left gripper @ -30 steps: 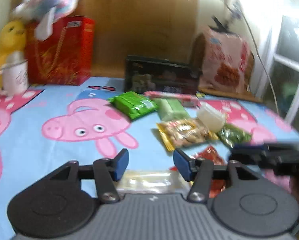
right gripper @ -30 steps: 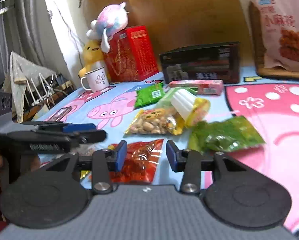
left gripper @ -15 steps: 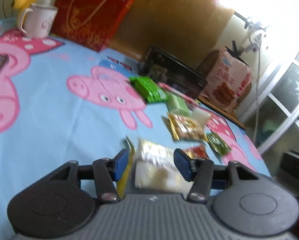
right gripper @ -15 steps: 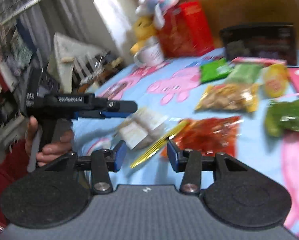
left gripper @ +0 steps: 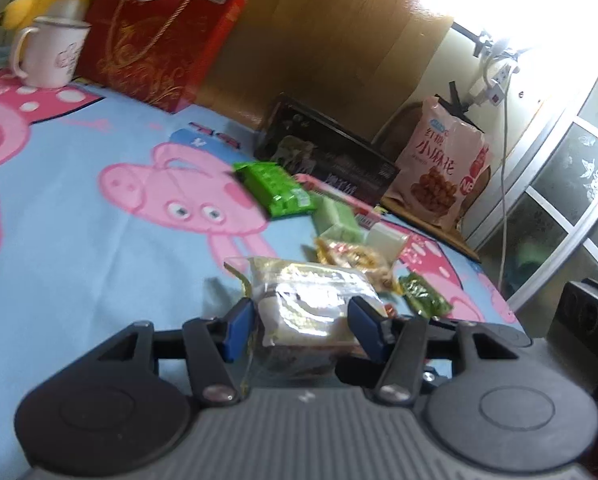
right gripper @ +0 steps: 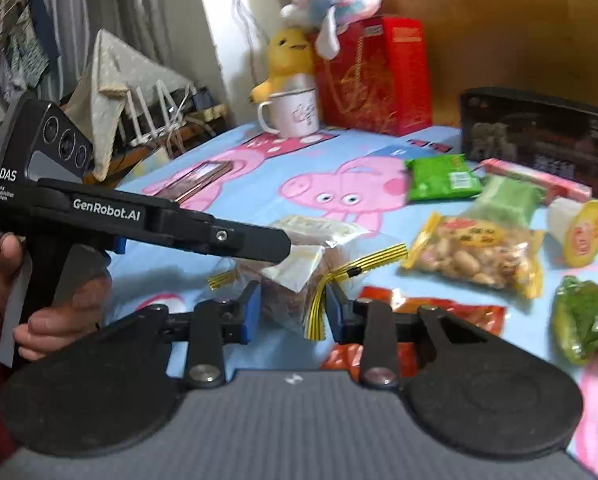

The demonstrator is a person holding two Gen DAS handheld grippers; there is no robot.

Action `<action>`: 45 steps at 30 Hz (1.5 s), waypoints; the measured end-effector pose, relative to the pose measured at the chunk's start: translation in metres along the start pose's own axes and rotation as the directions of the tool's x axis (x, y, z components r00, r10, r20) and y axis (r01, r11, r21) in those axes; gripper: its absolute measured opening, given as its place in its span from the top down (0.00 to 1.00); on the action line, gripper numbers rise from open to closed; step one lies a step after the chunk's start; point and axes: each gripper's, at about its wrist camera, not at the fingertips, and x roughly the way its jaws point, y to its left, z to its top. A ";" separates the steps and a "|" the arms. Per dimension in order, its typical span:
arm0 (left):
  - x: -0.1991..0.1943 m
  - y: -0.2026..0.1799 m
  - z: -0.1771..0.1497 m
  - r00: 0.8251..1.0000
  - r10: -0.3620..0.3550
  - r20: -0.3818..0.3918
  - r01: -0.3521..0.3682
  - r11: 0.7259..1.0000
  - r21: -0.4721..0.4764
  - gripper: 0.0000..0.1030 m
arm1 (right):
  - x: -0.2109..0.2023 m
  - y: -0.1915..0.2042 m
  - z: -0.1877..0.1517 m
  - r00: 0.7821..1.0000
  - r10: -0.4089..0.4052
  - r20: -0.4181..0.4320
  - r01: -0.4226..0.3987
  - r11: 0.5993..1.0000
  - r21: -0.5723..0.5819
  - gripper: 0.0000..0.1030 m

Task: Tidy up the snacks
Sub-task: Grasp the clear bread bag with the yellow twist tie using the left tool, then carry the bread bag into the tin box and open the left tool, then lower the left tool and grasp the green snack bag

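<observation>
Two tools meet at one clear snack bag (left gripper: 311, 308): left tool (left gripper: 303, 330) grasping it, right tool (right gripper: 292, 312) closing around its end.

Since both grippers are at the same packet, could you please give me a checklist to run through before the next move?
1. Left gripper clamped on clear packet: ok.
2. Packet between right gripper's closing jaws: ok.
3. Right pads pressing it firmly: cannot tell.
4. Peanut bag apart from both grippers: ok.
</observation>
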 end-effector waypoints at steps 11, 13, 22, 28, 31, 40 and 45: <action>0.065 -0.041 0.070 0.999 -0.046 0.011 0.044 0.995 0.087 0.50 | -0.018 -0.055 0.039 0.983 -0.140 0.122 0.137 0.990 0.036 0.64; 0.085 -0.053 0.093 0.999 -0.040 0.024 0.037 0.991 0.126 0.50 | -0.018 -0.074 0.053 0.976 -0.159 0.146 0.153 0.987 0.052 0.64; 0.176 -0.064 0.177 0.998 0.001 0.058 -0.011 0.987 0.163 0.49 | 0.011 -0.169 0.121 0.961 -0.221 0.169 0.192 0.966 0.175 0.65; 0.206 -0.051 0.193 0.994 0.081 0.074 -0.092 0.984 0.153 0.46 | 0.042 -0.199 0.138 0.948 -0.280 0.155 0.246 0.947 0.205 0.57; 0.190 -0.041 0.190 0.995 0.052 0.087 -0.064 0.988 0.141 0.46 | 0.034 -0.207 0.133 0.944 -0.272 0.186 0.220 0.941 0.259 0.56; 0.157 0.003 0.145 0.992 0.128 0.019 -0.130 0.986 0.103 0.44 | -0.014 -0.201 0.079 0.955 -0.264 0.139 0.208 0.922 0.326 0.56; 0.176 0.003 0.121 0.982 0.171 -0.084 -0.163 0.982 0.095 0.52 | 0.007 -0.210 0.068 0.967 -0.253 0.032 0.215 0.877 0.430 0.54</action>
